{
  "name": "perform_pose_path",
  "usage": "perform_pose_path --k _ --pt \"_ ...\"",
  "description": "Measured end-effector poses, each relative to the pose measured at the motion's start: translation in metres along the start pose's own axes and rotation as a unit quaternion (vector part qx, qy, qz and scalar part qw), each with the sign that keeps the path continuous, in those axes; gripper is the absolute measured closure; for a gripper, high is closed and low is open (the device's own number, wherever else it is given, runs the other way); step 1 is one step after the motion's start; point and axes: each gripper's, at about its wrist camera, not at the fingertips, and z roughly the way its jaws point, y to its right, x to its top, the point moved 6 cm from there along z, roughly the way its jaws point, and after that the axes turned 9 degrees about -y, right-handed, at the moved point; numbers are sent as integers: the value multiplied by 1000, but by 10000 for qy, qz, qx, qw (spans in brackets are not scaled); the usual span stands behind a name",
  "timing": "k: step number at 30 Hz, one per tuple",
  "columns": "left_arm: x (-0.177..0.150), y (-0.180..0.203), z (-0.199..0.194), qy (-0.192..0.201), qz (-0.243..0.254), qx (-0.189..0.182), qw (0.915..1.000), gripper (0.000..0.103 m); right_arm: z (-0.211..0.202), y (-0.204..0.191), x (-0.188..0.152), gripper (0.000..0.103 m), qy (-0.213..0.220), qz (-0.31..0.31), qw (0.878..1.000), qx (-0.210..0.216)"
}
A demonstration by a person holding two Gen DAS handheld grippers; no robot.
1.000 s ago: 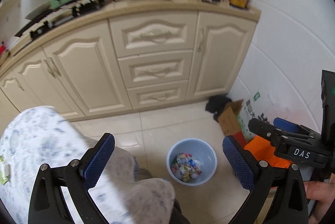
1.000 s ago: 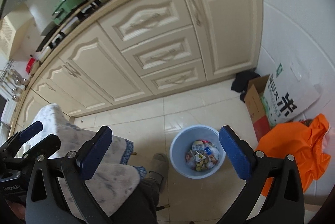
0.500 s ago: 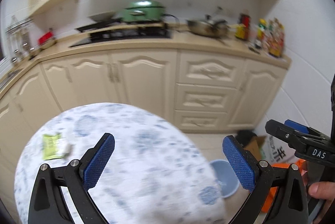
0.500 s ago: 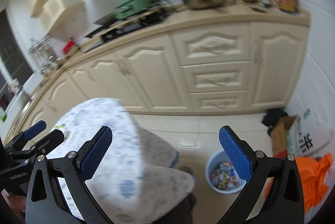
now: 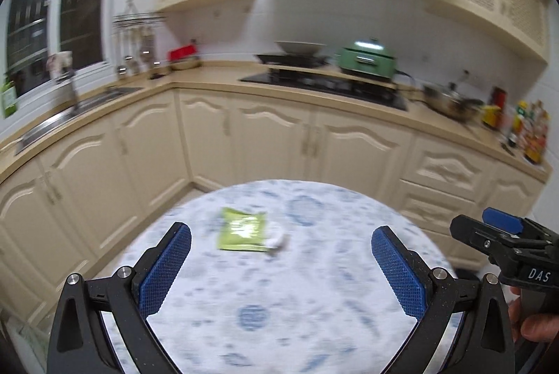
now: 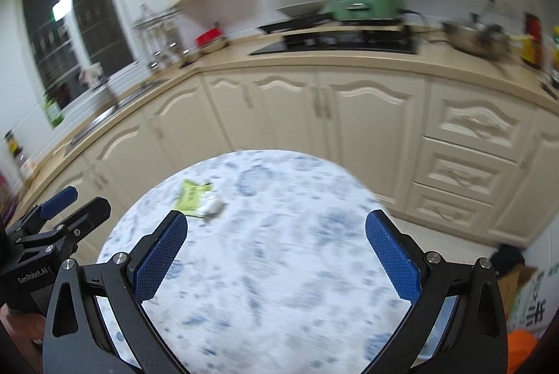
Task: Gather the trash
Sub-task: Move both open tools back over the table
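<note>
The flat yellow-green foil packet (image 5: 241, 230) lies on the round table with the white, blue-flecked cloth (image 5: 314, 304), on its far left part as I look across it, and a small crumpled white wrapper (image 5: 276, 238) touches the packet's right edge. Both pictures are blurred, so I cannot tell whether the two pieces are stuck together or only lying side by side.

My left gripper (image 5: 281, 269) hangs over the near half of the table with its blue pads spread wide and nothing between them; the packet sits beyond and a little left of the midline between them. My right gripper (image 6: 276, 260) is likewise fully spread and empty, and from it the packet (image 6: 193, 197) lies past its left finger, with the wrapper (image 6: 213, 207) just beside it.

I judge the left one better placed for the pick. To do it well I should let the motion settle, go forward until the packet is centred between the pads, tip the fingers down steeply, and pinch a raised edge or corner, since a flat sachet on cloth gives little to grip. Pressing too hard would bunch the cloth into the pinch. The white scrap could go with it if it bunches against the packet; otherwise it needs its own trip.

Behind the table run cream cabinets (image 5: 265, 143).
</note>
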Motion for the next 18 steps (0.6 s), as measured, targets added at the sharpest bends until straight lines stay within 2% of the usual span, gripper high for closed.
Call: perform_pose_path --k 4,11,18 --pt "-13 -28 4 -104 -259 236 9993 1 30 -37 6 0 -181 -337 9991 168" --pt "-16 -56 26 -368 -472 419 9973 1 89 -71 10 0 -561 -605 9963 229" --pt "8 -89 86 -641 -638 383 9952 1 159 -84 10 0 -997 -822 9916 51"
